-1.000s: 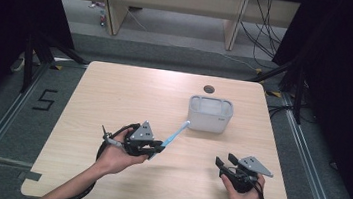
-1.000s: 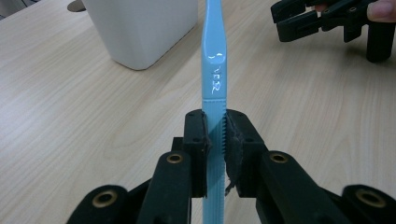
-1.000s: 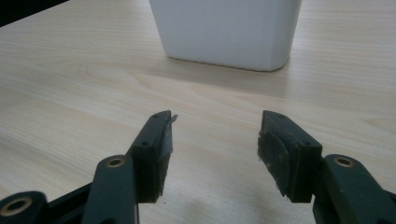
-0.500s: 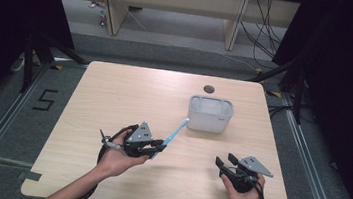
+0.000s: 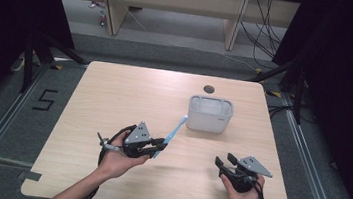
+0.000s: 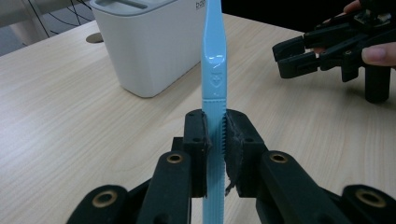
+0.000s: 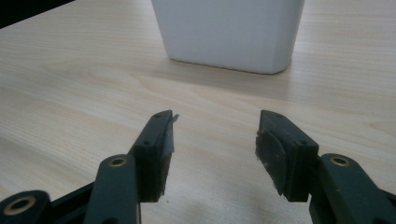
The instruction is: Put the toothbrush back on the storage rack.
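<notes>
A light blue toothbrush [image 5: 172,133] [image 6: 214,79] is clamped in my left gripper [image 5: 158,145] [image 6: 215,135], which is shut on its handle. The brush slants up and away toward a white holder box [image 5: 209,114] [image 6: 144,37], its far end just short of the box's near left corner. My right gripper [image 5: 222,165] [image 7: 214,140] stands open near the table's front right, nothing between its pads. The white holder box [image 7: 229,30] sits straight ahead of it. The right gripper [image 6: 299,51] also appears at the upper right of the left gripper view.
The wooden table [image 5: 114,97] has a round cable hole [image 5: 209,89] behind the box. Dark stands and floor cables surround the table; a floor mark "5" [image 5: 46,100] lies at the left.
My left gripper with the toothbrush has shifted slightly; the brush points toward the box as before. The right gripper has stayed put and open.
</notes>
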